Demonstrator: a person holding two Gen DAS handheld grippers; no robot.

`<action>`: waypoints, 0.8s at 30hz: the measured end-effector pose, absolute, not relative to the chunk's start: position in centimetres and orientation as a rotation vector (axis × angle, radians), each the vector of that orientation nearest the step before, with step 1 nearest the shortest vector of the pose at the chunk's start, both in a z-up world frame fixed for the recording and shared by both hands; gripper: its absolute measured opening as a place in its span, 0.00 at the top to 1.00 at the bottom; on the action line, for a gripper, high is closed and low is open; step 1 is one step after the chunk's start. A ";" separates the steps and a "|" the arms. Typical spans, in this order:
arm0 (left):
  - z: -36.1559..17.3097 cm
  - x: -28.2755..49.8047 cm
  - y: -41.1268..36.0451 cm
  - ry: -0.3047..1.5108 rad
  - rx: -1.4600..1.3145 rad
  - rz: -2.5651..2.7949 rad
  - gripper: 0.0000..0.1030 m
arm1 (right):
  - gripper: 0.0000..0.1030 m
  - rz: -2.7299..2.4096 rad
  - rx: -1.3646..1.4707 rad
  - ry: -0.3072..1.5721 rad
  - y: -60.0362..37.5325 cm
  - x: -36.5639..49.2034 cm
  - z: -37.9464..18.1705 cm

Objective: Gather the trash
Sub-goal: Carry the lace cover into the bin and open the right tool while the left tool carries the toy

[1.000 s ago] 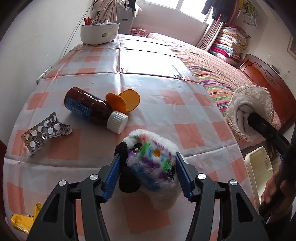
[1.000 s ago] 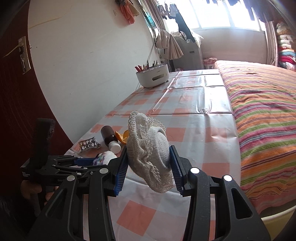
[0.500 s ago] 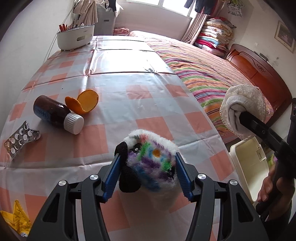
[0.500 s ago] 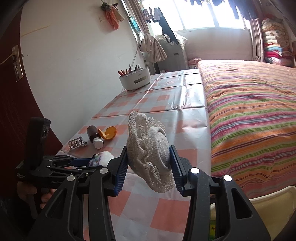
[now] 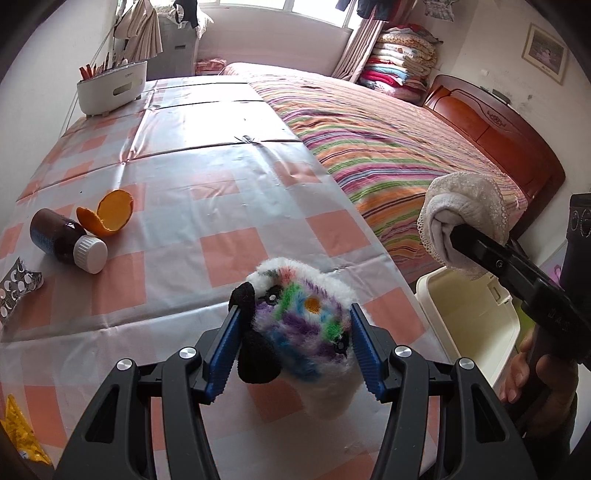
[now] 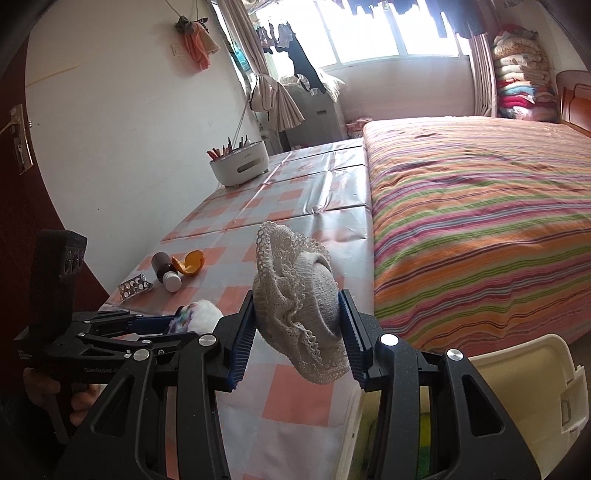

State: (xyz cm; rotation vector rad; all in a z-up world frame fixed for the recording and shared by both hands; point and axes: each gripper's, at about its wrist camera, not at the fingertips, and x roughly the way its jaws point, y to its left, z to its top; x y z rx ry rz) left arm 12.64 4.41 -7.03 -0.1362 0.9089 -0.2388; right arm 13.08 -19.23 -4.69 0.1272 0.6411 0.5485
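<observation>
The right claw (image 6: pixel 297 332) holds a rolled lace sock (image 6: pixel 295 302) nearest the bin (image 6: pixel 524 373), whose cream rim lies just below and to its right. The left claw (image 5: pixel 295 332), clamped on a fluffy sock (image 5: pixel 306 317), is over the desk (image 5: pixel 207 192), left of the bin. Farther left of the bin lie a bottle (image 5: pixel 66 242), orange peel (image 5: pixel 107 212) and pill strip (image 5: pixel 16 284).

You are in a bright bedroom: daylight pours through the wide window (image 6: pixel 391 35), where dark clothes (image 6: pixel 303 55) hang by the curtain (image 6: pixel 275 99). A bed (image 6: pixel 480 206) with a striped cover and wooden headboard (image 5: pixel 495 122) sits against the checked table (image 5: pixel 207 173). Folded blankets (image 5: pixel 399 62) are stacked in the corner beside white walls (image 6: pixel 122 110).
</observation>
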 end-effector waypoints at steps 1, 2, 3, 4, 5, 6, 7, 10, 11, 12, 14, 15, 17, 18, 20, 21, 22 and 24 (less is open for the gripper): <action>-7.0 12.6 4.2 0.907 -0.135 -0.245 0.46 | 0.59 0.538 0.124 0.639 -19.6 13.0 -4.7; -6.9 12.5 3.8 0.906 -0.134 -0.251 0.46 | 0.59 0.527 0.119 0.636 -19.9 12.9 -4.7; -6.8 12.5 3.5 0.905 -0.132 -0.259 0.46 | 0.59 0.517 0.115 0.632 -20.1 12.8 -4.6; -6.6 12.4 3.2 0.902 -0.130 -0.267 0.46 | 0.59 0.506 0.115 0.629 -20.4 12.7 -4.5; -6.5 12.2 2.9 0.896 -0.131 -0.274 0.46 | 0.59 0.499 0.116 0.628 -20.6 12.6 -4.5; -6.2 12.1 2.5 0.889 -0.129 -0.280 0.46 | 0.59 0.488 0.118 0.624 -21.0 12.5 -4.4; -6.1 12.0 2.1 0.885 -0.122 -0.285 0.46 | 0.59 0.479 0.120 0.620 -21.4 12.3 -4.3; -5.4 11.5 0.8 0.853 -0.091 -0.297 0.46 | 0.59 0.445 0.118 0.614 -22.4 11.9 -4.2; -5.2 11.3 0.3 0.845 -0.078 -0.304 0.46 | 0.59 0.430 0.113 0.611 -22.8 11.7 -4.2; -5.0 11.2 -0.3 0.839 -0.067 -0.313 0.46 | 0.59 0.419 0.114 0.611 -23.1 11.6 -4.2; -4.8 11.0 -1.2 0.834 -0.057 -0.328 0.46 | 0.59 0.394 0.123 0.614 -24.1 11.2 -4.3; -4.7 10.9 -1.6 0.833 -0.055 -0.338 0.46 | 0.59 0.383 0.129 0.617 -24.5 11.0 -4.4; -4.5 10.9 -2.4 0.833 -0.058 -0.359 0.46 | 0.58 0.352 0.137 0.631 -25.4 10.7 -4.9; -4.5 11.0 -2.8 0.836 -0.056 -0.368 0.46 | 0.58 0.339 0.139 0.635 -25.7 10.5 -5.1; -4.4 11.0 -3.9 0.838 -0.054 -0.386 0.46 | 0.58 0.307 0.144 0.643 -26.6 10.1 -5.5; -4.4 11.1 -4.3 0.837 -0.053 -0.394 0.46 | 0.58 0.292 0.144 0.644 -27.0 9.9 -5.6; -4.4 11.1 -4.8 0.838 -0.050 -0.404 0.46 | 0.58 0.276 0.146 0.646 -27.3 9.7 -5.7; -4.3 11.1 -5.8 0.838 -0.046 -0.419 0.46 | 0.58 0.253 0.153 0.650 -28.0 9.4 -5.9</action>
